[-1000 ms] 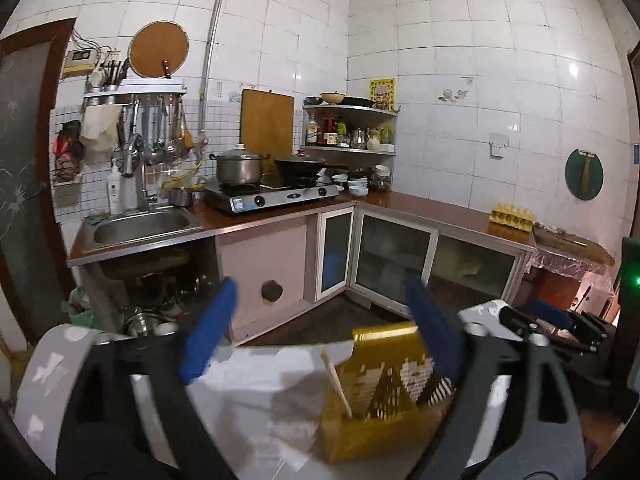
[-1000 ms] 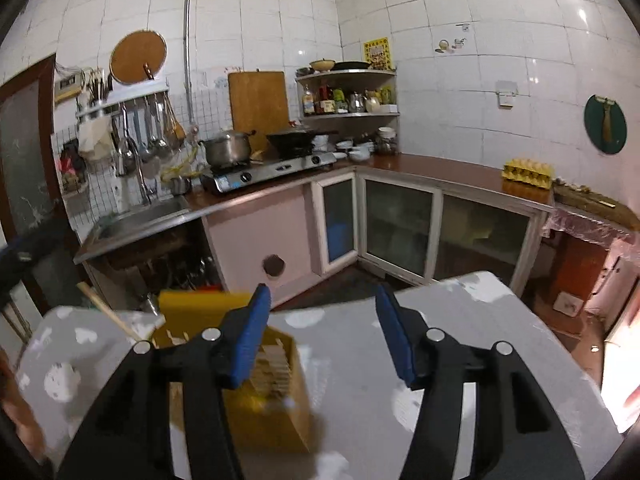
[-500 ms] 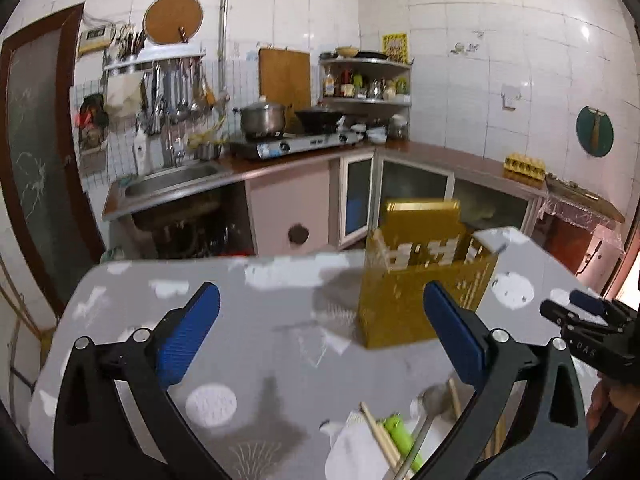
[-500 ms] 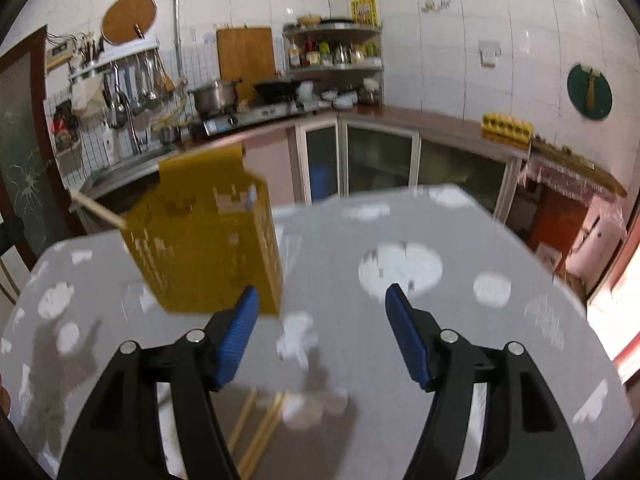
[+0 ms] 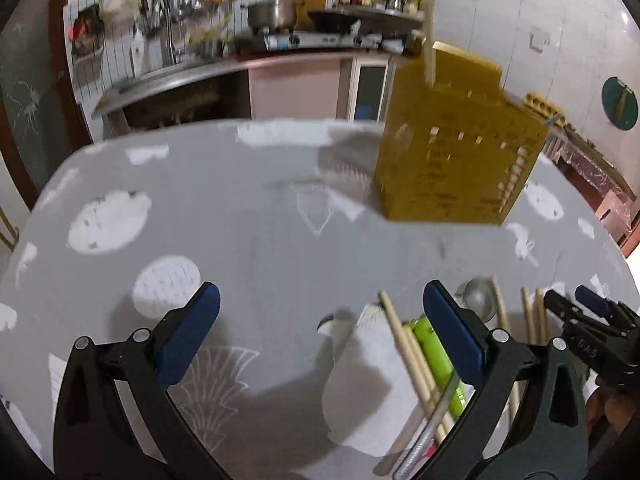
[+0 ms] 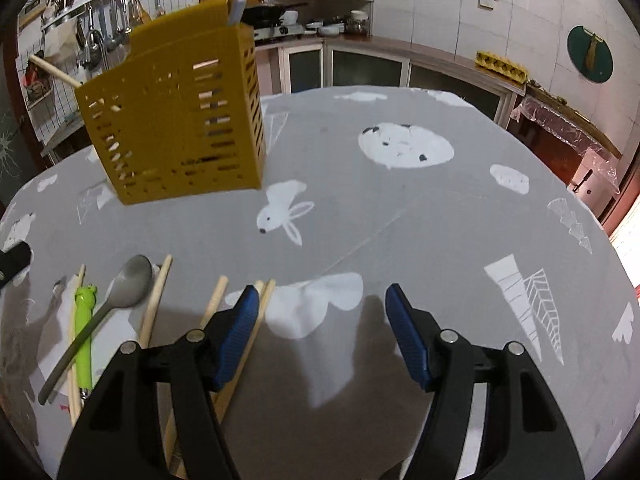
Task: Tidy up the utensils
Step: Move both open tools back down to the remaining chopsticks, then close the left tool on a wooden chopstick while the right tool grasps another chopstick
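While both grippers hover over the grey patterned tablecloth (image 6: 400,184), nothing is held: the left gripper (image 5: 320,320) has its blue pads spread wide with only cloth between them, and the right gripper (image 6: 320,320) is likewise released, jaws apart.

The yellow slotted utensil holder (image 6: 176,120) is the landmark. It stands upright on the cloth with a single chopstick (image 6: 52,70) leaning out of its top and a grey handle (image 6: 236,10) poking up at its far corner. On the near side of the holder, well apart from it, the loose utensils lie flat: a metal spoon (image 6: 120,292), a green-handled utensil (image 6: 84,332) just beside it, and several wooden chopsticks (image 6: 156,300) fanned out around them. Two of these chopsticks run under the right gripper's inner pad (image 6: 236,332).

The step in hand looks like choosing the first piece to lift. I judge the chopsticks nearest the right gripper the easiest start. It would help to close across one stick's width near its middle, not along it, so it does not pivot, and to take one at a time, since neighbours lie close. Thin sticks flat on soft cloth may roll, so a low, square approach seems wise before carrying it to the holder's open top.
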